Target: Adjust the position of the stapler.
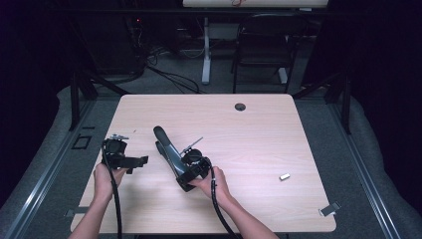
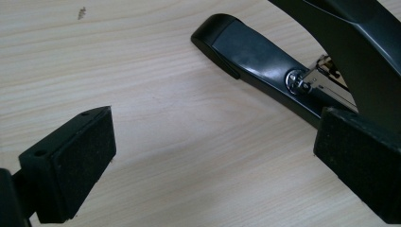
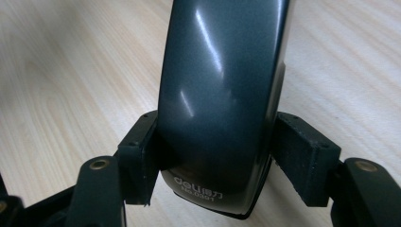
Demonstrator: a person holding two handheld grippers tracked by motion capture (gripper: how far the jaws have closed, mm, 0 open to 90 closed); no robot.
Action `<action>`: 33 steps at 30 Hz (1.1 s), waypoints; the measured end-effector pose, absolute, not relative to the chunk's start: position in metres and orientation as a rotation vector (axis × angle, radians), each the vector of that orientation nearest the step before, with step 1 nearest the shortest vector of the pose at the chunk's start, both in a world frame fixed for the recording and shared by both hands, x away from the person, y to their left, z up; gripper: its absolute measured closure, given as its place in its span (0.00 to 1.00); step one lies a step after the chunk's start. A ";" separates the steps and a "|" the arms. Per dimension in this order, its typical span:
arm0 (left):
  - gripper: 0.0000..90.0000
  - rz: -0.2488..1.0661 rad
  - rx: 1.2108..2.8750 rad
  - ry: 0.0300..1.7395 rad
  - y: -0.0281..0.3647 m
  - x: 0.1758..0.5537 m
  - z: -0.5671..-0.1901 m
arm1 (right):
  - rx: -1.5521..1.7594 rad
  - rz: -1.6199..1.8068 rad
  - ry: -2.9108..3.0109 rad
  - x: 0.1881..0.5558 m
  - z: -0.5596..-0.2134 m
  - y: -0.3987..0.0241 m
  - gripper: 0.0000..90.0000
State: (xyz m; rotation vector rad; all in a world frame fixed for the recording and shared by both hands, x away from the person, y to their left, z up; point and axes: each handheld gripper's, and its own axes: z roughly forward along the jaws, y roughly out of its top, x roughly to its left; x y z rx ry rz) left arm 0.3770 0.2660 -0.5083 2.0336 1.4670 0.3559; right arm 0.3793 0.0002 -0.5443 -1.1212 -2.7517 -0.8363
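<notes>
A black, dark grey stapler (image 1: 169, 149) lies on the wooden table (image 1: 259, 139), its nose toward the far left. My right gripper (image 1: 183, 173) sits at the stapler's rear end. In the right gripper view its jaws flank the curved handle (image 3: 222, 94), and the pads stand close beside its sides without a clear squeeze. My left gripper (image 1: 142, 160) rests on the table left of the stapler with its jaws wide apart (image 2: 213, 151) and nothing between them. From there I see the stapler's base and metal staple channel (image 2: 255, 52).
A small silver piece (image 1: 284, 176) lies on the right half of the table and a clip (image 1: 329, 209) sits at its near right corner. A cable hole (image 1: 240, 106) is near the far edge. A chair (image 1: 263, 45) stands beyond the table.
</notes>
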 end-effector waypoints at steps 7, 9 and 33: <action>0.00 0.351 2.038 1.459 0.259 0.375 -0.506 | -1.074 -0.812 -2.731 0.375 -0.544 -0.004 0.41; 0.00 0.339 2.030 1.460 0.255 0.375 -0.504 | -1.067 -0.809 -2.739 0.371 -0.538 -0.013 0.36; 0.00 0.377 2.079 1.334 0.171 0.384 -0.487 | -1.329 -0.900 -2.662 0.348 -0.510 -0.162 0.27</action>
